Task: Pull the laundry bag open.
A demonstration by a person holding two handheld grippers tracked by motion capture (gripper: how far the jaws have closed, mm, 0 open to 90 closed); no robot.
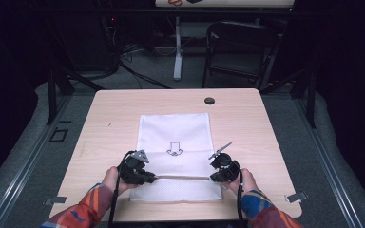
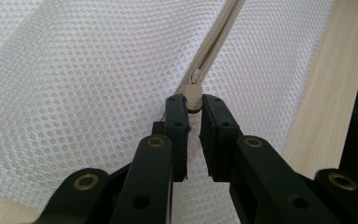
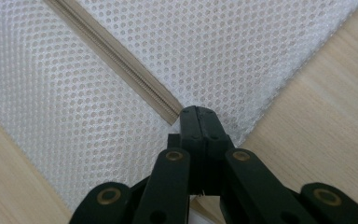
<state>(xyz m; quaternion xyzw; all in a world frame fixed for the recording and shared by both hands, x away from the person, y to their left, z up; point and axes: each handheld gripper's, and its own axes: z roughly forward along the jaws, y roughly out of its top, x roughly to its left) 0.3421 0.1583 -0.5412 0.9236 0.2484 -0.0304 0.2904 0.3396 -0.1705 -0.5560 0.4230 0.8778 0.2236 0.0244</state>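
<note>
The mesh bag (image 1: 176, 142) lies flat on the wooden table (image 1: 247, 123), lengthwise away from me, with a small arrow print (image 1: 174, 149) near its middle and a beige zipper (image 1: 183, 177) running across its near end. Both of my claws sit at that zipper, one at each end of it.

My left gripper (image 1: 153, 177) comes in from the bag's left side. In the left gripper view its jaws stand almost closed, with a narrow gap between them, and the beige zipper pull (image 2: 194, 95) sits right at the tips, between the two pads. I read it as pinched at its lower end, though the contact is partly hidden behind the pad edges. The zipper tape (image 2: 219, 37) runs away from the pull toward the top of that view, across the white mesh.

My right gripper (image 1: 215, 177) sits at the bag's right side. In the right gripper view (image 3: 198, 114) the jaws are clenched fully together, pad against pad with no gap visible. The tips press down on the mesh just beside the end of the zipper tape (image 3: 121, 60), near the bag's edge (image 3: 279, 88), where the bare table shows. Whether a fold of mesh is caught between the pads I cannot tell.
</note>
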